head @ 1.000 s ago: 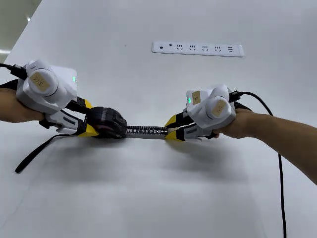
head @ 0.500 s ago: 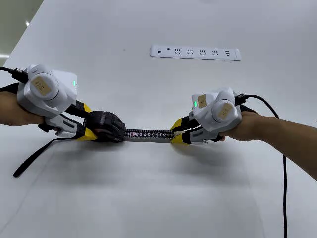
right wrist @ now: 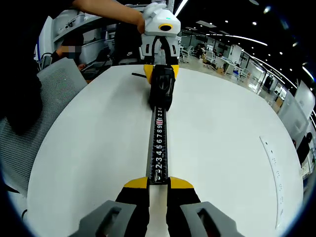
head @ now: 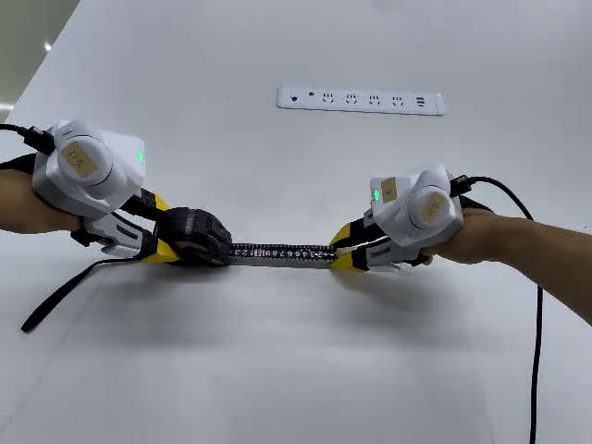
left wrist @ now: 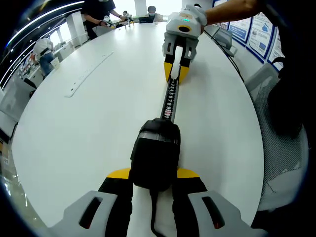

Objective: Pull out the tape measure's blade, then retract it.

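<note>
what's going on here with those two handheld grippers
A person holds a gripper in each hand over a white table. The left gripper clamps the black tape measure case, and the right gripper pinches the end of the blade, which is drawn out partway between them. A power strip lies farther back.

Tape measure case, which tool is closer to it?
Left. The left tool grips the case; the right tool holds the blade tip, a stretch of blade away.
</note>
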Action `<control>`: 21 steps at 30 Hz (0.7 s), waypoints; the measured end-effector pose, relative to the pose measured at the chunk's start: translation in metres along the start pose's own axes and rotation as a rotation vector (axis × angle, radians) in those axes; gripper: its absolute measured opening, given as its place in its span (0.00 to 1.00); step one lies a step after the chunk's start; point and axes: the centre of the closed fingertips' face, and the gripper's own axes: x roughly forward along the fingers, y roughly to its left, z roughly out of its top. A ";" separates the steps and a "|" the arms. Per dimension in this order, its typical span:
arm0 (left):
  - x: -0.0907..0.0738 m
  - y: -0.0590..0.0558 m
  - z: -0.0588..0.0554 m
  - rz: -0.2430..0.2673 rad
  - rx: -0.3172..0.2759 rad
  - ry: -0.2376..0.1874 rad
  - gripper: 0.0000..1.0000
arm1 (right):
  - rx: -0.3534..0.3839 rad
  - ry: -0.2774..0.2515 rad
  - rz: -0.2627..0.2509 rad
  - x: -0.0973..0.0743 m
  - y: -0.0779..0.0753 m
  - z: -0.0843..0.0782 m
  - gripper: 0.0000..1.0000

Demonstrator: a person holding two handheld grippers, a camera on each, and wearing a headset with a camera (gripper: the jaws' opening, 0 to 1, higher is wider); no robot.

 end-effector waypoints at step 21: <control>0.001 -0.001 0.001 -0.003 0.008 0.024 0.25 | -0.003 0.084 0.017 -0.021 0.002 -0.019 0.08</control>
